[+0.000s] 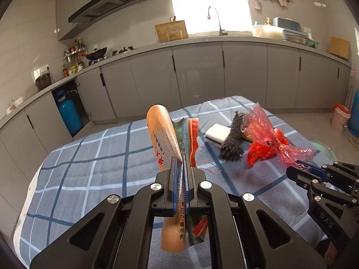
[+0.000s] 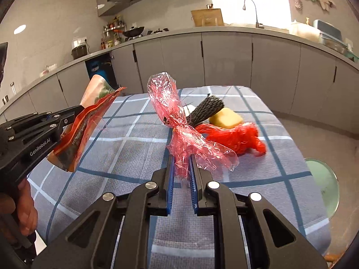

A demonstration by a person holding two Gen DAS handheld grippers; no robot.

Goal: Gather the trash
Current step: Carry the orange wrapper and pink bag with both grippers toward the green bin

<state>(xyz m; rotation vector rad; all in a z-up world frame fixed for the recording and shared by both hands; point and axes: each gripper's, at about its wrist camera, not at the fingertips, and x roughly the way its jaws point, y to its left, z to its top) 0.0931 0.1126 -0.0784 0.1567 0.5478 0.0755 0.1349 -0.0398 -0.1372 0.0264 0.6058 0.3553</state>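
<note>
My left gripper [image 1: 181, 160] is shut on an orange snack bag [image 1: 165, 139] and holds it upright above the checked tablecloth [image 1: 89, 168]; it also shows in the right wrist view [image 2: 83, 123]. My right gripper [image 2: 181, 159] is shut on a crinkled red cellophane wrapper [image 2: 170, 103], lifted off the table; the wrapper also shows in the left wrist view [image 1: 260, 125]. On the table behind lie a red mesh net [image 2: 235, 137], a black foam net sleeve [image 2: 205, 109], a yellow sponge [image 2: 226, 117] and a white block [image 1: 216, 133].
A green basin [image 2: 325, 179] sits on the floor right of the table. A pink bucket [image 1: 340, 117] and blue gas cylinders [image 1: 68, 114] stand by the grey kitchen cabinets [image 1: 202, 76]. The counter holds a wok, sink and containers.
</note>
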